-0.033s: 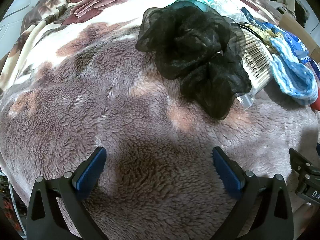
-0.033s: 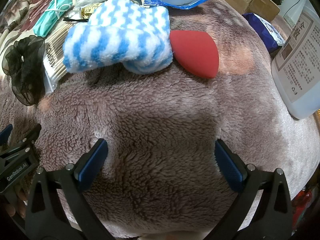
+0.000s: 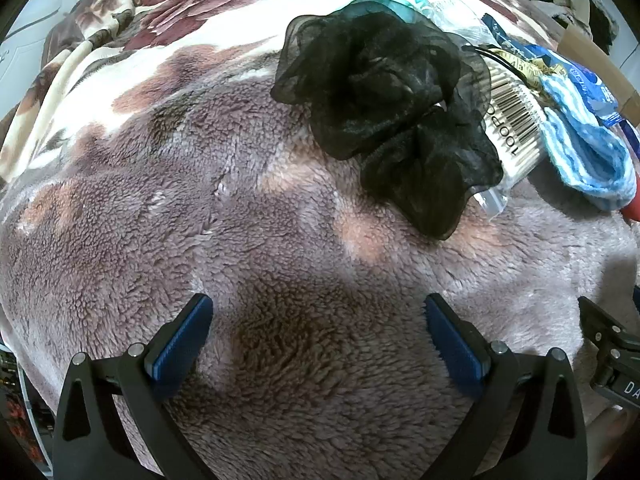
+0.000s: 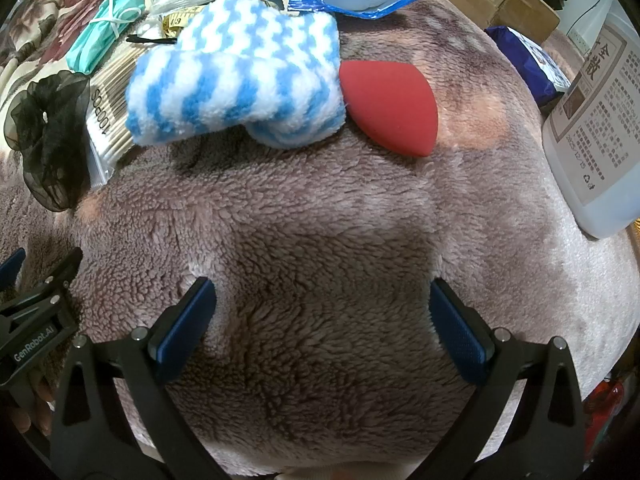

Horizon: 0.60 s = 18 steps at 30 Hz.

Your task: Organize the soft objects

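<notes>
Nothing has shifted between the paired views: both the left gripper (image 3: 316,332) and right gripper (image 4: 320,320) hover with fingers apart and empty over the blanket (image 4: 320,220), while the black scrunchie (image 3: 384,120), striped cloth (image 4: 236,80) and red sponge (image 4: 388,108) lie untouched beyond them, so sorting has not begun.

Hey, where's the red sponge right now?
In the right wrist view, the red sponge lies on the fleece blanket, touching the right edge of the blue-and-white striped cloth.

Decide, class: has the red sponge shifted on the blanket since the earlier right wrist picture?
No. The red sponge lies where it did, its left edge touching the striped blue and white cloth, with the same gap to the white bottle.
</notes>
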{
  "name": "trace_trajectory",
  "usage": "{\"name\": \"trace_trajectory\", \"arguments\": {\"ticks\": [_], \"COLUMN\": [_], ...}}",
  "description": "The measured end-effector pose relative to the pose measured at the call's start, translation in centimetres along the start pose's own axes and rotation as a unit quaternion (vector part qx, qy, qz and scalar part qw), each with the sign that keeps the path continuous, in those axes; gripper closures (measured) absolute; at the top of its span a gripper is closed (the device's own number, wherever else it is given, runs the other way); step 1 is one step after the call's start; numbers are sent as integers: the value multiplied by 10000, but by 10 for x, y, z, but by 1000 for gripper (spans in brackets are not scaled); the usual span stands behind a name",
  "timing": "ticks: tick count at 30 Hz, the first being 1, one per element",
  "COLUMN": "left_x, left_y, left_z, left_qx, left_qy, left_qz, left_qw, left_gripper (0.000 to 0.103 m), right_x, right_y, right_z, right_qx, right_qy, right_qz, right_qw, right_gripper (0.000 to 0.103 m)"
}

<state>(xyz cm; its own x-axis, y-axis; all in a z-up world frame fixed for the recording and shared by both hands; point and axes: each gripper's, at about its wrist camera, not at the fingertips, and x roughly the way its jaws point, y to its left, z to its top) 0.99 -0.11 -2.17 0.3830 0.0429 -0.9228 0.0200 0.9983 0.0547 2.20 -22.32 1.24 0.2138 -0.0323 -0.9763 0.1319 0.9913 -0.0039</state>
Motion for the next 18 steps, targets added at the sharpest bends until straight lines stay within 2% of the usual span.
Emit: {"name": "trace_trajectory", "arguments": {"ticks": [18], "left_x": [3], "left_y": [-5], "left_z": [3], "left_qx": [41], "left_qy": [18], "left_qz": [51], "left_qw": [10000], "left_gripper": [0], "right_x": [0], "right_y": [1], "right_z": [0], "right_qx": [-5], "right_qy": [2], "right_qz": [-13], "right_qw": [10000], "right_gripper": [0]}}
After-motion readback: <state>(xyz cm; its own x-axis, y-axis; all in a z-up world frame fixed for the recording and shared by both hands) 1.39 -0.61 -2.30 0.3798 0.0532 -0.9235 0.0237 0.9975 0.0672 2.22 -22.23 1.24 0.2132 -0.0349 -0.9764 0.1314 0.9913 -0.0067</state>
